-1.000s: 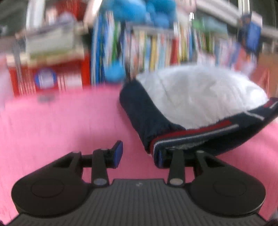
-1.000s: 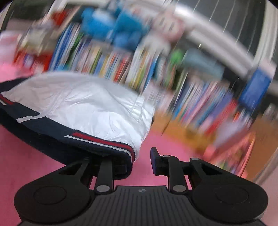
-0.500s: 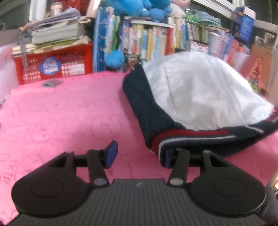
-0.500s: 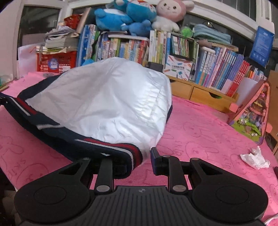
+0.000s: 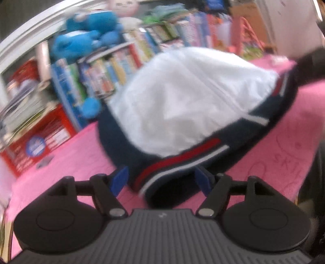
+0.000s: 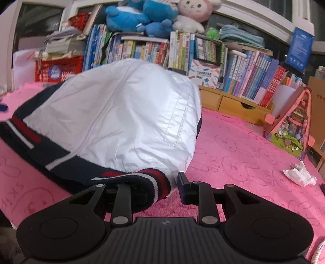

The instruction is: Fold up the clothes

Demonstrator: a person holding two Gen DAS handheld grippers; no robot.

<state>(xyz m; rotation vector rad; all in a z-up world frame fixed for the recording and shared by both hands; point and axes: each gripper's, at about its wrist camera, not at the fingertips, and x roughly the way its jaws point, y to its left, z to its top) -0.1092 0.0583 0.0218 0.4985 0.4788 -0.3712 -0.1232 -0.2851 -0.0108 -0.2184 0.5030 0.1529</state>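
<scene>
A white padded jacket (image 5: 193, 97) (image 6: 126, 113) with a navy hem striped red and white (image 5: 178, 162) (image 6: 138, 178) lies puffed up on the pink cloth (image 6: 243, 152). My left gripper (image 5: 161, 180) is at the hem's left corner. Its jaws are opening wide, and the hem lies loose between the blue pads (image 5: 119, 180). My right gripper (image 6: 162, 184) is at the hem's right corner, shut on the bunched hem, which covers its left finger. Its jaws are just starting to open.
Behind the cloth stands a bookshelf (image 6: 203, 50) with plush toys (image 6: 142, 16) on top and a red crate (image 6: 59, 69) at the left. A wooden drawer box (image 6: 233, 103), a pink toy house (image 6: 292, 126) and a crumpled tissue (image 6: 298, 174) are on the right.
The left gripper rolled and slid along the hem, and its jaws spread, letting the hem go. The right gripper came down with its corner, and the jacket settled onto the cloth.
</scene>
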